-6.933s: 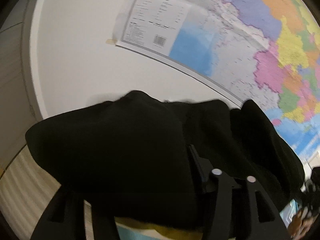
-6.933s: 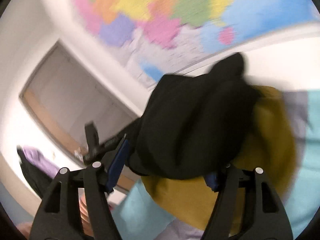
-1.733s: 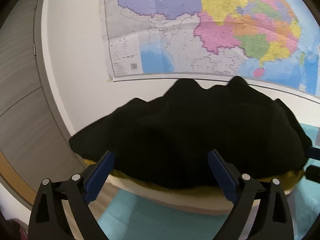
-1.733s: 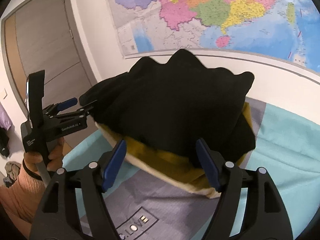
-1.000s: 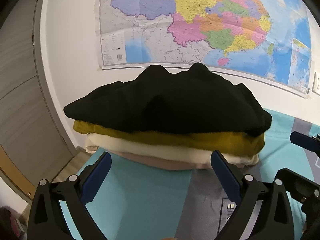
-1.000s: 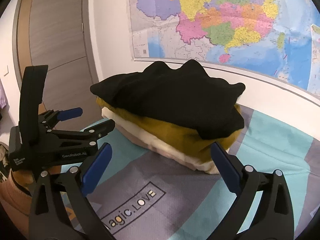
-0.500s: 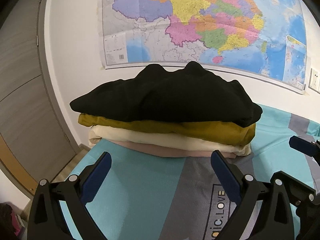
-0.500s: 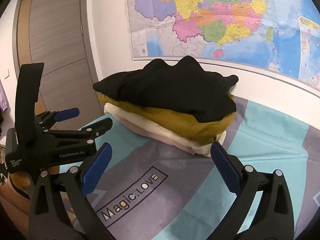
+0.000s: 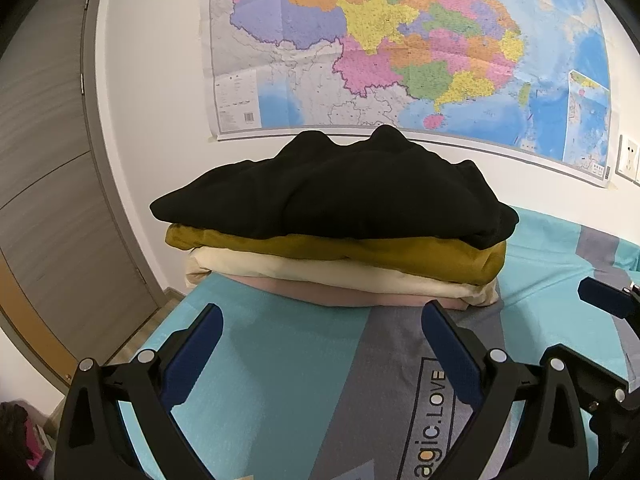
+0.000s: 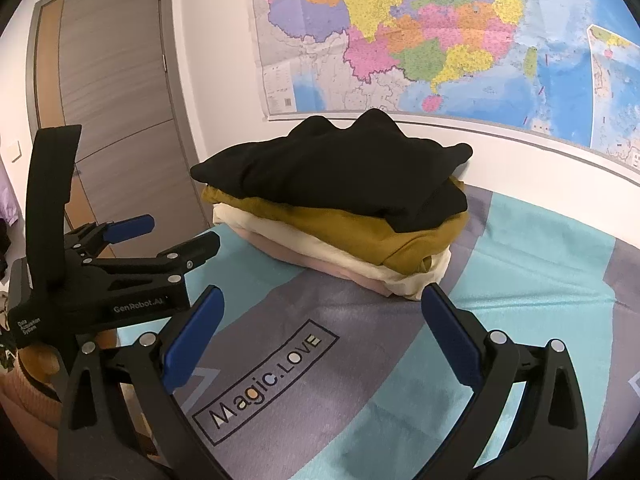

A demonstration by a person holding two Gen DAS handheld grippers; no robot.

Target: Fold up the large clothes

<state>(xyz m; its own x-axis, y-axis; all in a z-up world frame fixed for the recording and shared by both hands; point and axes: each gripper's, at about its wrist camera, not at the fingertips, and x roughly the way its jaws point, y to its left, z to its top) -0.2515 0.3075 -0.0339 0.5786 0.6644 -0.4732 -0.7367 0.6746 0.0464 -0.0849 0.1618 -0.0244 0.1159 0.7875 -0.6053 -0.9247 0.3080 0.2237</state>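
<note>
A folded black garment lies on top of a stack of folded clothes: mustard, cream and pink below it. The stack rests at the far corner of the bed, against the wall. It also shows in the right wrist view. My left gripper is open and empty, a short way in front of the stack. My right gripper is open and empty, also short of the stack. The left gripper's body shows at the left of the right wrist view.
The bed cover is teal and grey with a "Magic.LOVE" print. A large coloured map hangs on the white wall behind the stack. A grey door stands at the left, past the bed's edge.
Both grippers let go of the black garment, now on the stack, and have drawn back from it. The stack looks smaller and more bed cover shows.
</note>
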